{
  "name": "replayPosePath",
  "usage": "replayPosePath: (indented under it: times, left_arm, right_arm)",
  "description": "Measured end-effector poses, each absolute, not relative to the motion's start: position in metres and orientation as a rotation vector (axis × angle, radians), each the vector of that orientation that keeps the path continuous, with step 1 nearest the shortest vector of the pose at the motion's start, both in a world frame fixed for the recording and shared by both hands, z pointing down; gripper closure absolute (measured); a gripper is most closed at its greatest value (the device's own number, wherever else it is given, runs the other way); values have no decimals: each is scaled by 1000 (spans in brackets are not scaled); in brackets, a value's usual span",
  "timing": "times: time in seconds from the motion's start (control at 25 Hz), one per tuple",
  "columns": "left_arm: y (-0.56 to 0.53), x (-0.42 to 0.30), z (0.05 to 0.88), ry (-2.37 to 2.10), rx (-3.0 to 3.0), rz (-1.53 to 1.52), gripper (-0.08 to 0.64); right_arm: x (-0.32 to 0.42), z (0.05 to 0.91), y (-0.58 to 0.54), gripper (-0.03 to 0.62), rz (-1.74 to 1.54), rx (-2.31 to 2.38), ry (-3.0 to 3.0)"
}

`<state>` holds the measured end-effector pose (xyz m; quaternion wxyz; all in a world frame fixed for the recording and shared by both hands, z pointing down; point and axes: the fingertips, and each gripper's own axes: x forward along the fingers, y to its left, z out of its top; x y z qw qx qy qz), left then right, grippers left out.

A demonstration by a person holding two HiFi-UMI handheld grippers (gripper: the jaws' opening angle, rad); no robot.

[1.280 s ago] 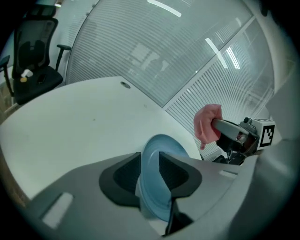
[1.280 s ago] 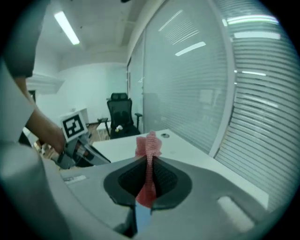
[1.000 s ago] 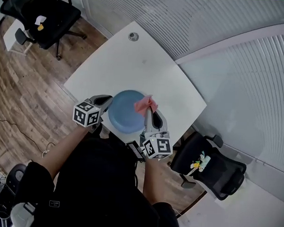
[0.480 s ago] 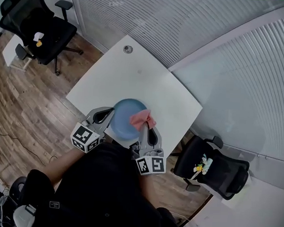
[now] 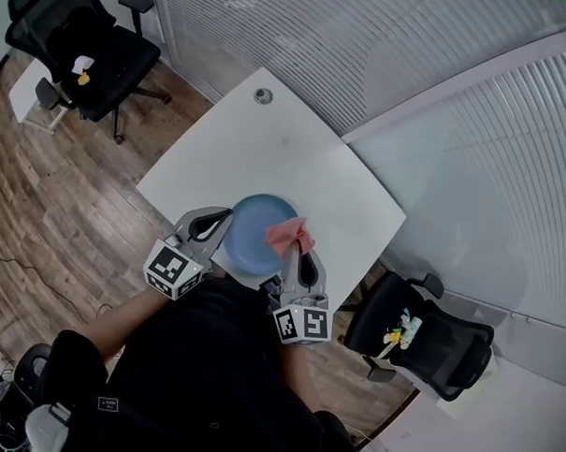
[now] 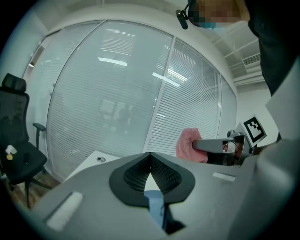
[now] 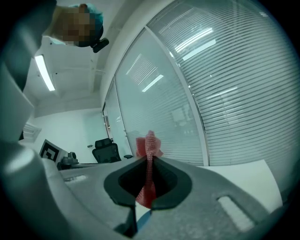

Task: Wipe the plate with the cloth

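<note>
A round blue plate [image 5: 257, 236] hangs over the near edge of the white table [image 5: 295, 165]. My left gripper [image 5: 227, 222] is shut on its left rim. In the left gripper view a strip of the blue rim [image 6: 154, 207] shows between the closed jaws [image 6: 150, 161]. A pink cloth [image 5: 288, 234] bunches over the plate's right side, pinched in my right gripper [image 5: 292, 247]. The right gripper view shows the cloth [image 7: 149, 145] standing up out of the shut jaws [image 7: 149, 163]. From the left gripper, the cloth [image 6: 189, 145] and the right gripper [image 6: 219, 147] show at right.
A black office chair [image 5: 78, 35] stands on the wood floor at far left. Another chair [image 5: 430, 341] holding a small toy is at near right. A round grommet [image 5: 261, 96] sits at the table's far corner. Glass walls with blinds run behind the table.
Both grippers have come up toward me, the left lifting the plate by its rim. The cloth has moved from the plate's right edge further over the plate.
</note>
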<state>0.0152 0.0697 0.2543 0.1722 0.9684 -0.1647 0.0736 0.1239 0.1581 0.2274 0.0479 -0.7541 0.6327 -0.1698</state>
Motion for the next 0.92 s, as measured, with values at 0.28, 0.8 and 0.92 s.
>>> replayPosePath:
  times: [0.28,0.8,0.92]
  left_arm:
    - [71,18,254,-465,2744,201,558]
    - [73,16,256,-485,2730,208,558]
    - [74,16,255,-489,2728,208,558]
  right_arm:
    - [123,225,157,578,-506,-2304,1955]
    - [123,224,158,578,-500,-2298,1969]
    - [123,223,159,578,-500,-2295,1973]
